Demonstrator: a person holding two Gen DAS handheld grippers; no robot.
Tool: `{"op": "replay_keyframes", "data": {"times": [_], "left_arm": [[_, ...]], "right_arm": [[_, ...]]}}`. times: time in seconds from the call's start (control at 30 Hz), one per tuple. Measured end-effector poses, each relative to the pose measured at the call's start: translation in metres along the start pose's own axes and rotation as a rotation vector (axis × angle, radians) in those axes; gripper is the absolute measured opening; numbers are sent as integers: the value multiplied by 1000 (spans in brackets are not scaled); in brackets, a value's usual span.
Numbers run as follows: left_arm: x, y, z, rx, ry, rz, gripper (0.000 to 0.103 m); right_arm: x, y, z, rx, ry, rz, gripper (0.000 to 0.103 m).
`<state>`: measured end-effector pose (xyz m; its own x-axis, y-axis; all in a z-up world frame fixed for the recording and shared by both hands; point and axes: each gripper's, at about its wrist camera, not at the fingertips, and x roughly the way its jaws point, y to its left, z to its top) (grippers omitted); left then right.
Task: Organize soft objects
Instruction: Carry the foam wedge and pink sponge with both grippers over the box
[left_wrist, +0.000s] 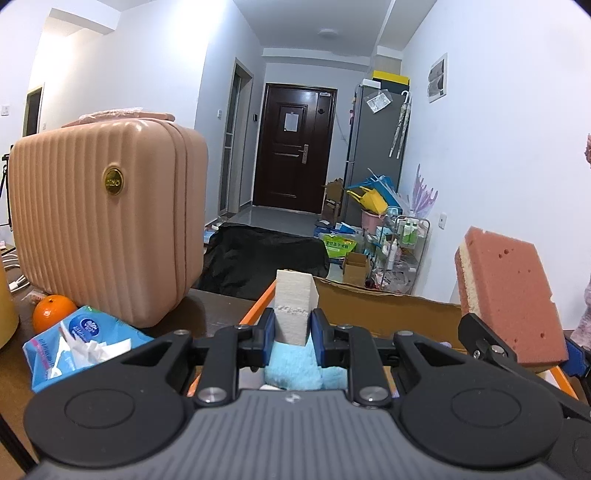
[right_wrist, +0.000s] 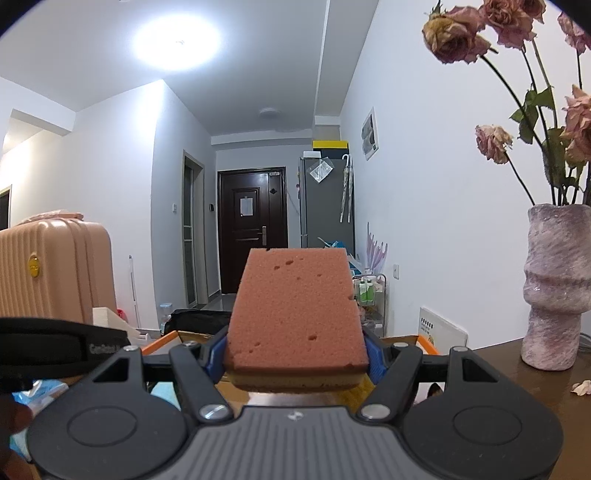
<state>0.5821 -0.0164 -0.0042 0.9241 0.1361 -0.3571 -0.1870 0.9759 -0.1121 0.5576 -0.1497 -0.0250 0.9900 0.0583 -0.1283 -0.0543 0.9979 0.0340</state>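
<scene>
My left gripper (left_wrist: 293, 325) is shut on a white foam block (left_wrist: 291, 291) that stands upright between the blue pads. Just below it lies a light blue fluffy cloth (left_wrist: 295, 365), over the cardboard box (left_wrist: 388, 301) with orange-edged flaps. My right gripper (right_wrist: 297, 356) is shut on a pink sponge (right_wrist: 297, 314) with a yellow underside, held flat above the same box (right_wrist: 192, 336). In the left wrist view this pink sponge (left_wrist: 509, 291) hangs at the right, tilted, above the box's far corner.
A pink ribbed suitcase (left_wrist: 107, 221) stands on the dark table at the left, with an orange (left_wrist: 51, 312) and a blue tissue pack (left_wrist: 81, 343) in front. A mottled vase of dried roses (right_wrist: 554, 288) stands at the right. A hallway with clutter lies beyond.
</scene>
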Motion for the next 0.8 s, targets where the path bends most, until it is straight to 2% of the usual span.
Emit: {"op": "replay_keyframes", "data": {"times": [0.5, 0.8], "left_arm": [[27, -2, 4, 5, 26, 12, 22], [31, -2, 2, 5, 36, 13, 22]], "right_arm": [[31, -3, 3, 14, 45, 1, 69], [30, -1, 2, 9, 48, -1, 69]]}}
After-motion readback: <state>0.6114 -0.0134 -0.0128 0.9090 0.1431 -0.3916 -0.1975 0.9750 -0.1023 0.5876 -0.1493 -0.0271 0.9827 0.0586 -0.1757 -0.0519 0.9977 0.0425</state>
